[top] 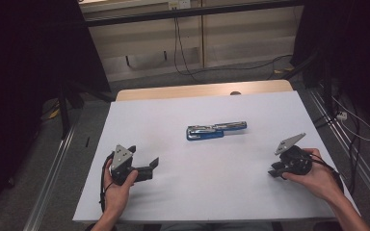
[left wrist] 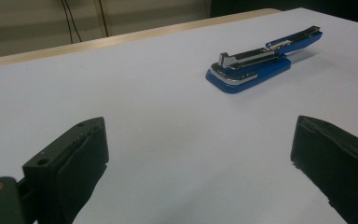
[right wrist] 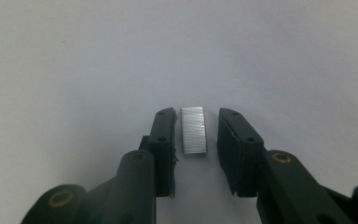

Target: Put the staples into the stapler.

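Now we bracket the staple strip [right wrist: 194, 130], right gripper [right wrist: 195, 133] fingers narrowly apart; next, pinch. Stapler [top: 215, 130] at twelve o'clock; left gripper [left wrist: 200, 154] wide, empty.

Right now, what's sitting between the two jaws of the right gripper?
A small strip of staples lies on the white table between the right gripper's jaws, with gaps either side, per the right gripper view.

bare table [top: 183, 192] between both grippers, open stapler [top: 215, 130] the lone obstacle mid-table
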`<state>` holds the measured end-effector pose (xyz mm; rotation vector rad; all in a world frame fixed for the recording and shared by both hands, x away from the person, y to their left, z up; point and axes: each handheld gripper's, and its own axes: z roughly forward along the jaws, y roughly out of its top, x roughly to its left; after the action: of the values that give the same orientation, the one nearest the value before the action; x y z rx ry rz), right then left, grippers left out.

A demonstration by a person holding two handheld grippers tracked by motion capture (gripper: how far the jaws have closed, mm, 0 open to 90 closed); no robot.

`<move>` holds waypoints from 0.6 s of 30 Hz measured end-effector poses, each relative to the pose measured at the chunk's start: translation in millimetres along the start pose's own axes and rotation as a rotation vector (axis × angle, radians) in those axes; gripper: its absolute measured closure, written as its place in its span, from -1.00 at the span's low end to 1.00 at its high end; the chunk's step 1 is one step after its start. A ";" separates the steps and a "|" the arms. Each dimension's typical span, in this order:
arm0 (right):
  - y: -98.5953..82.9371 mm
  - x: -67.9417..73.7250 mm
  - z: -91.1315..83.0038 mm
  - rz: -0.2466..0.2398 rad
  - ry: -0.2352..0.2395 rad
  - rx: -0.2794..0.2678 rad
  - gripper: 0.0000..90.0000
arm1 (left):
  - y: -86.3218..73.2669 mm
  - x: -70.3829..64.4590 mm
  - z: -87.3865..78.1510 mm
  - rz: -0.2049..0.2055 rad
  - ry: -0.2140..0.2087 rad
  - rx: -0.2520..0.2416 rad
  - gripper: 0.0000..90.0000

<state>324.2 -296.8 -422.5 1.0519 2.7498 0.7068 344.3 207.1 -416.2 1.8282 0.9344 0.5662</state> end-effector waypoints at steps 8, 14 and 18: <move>3.7 1.8 1.7 -0.008 0.007 0.023 0.71 | 0.1 -2.0 0.7 0.002 -0.008 0.001 -0.91; 2.6 0.2 1.8 0.009 0.016 0.009 0.76 | 0.4 -1.4 0.1 0.000 -0.004 -0.007 -0.91; 2.5 0.0 1.5 0.006 0.018 0.007 0.76 | -0.4 -0.4 0.5 0.001 -0.001 -0.004 -0.91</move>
<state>326.1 -294.6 -422.7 1.0607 2.7672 0.7117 344.3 206.6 -416.8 1.8256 0.9316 0.5673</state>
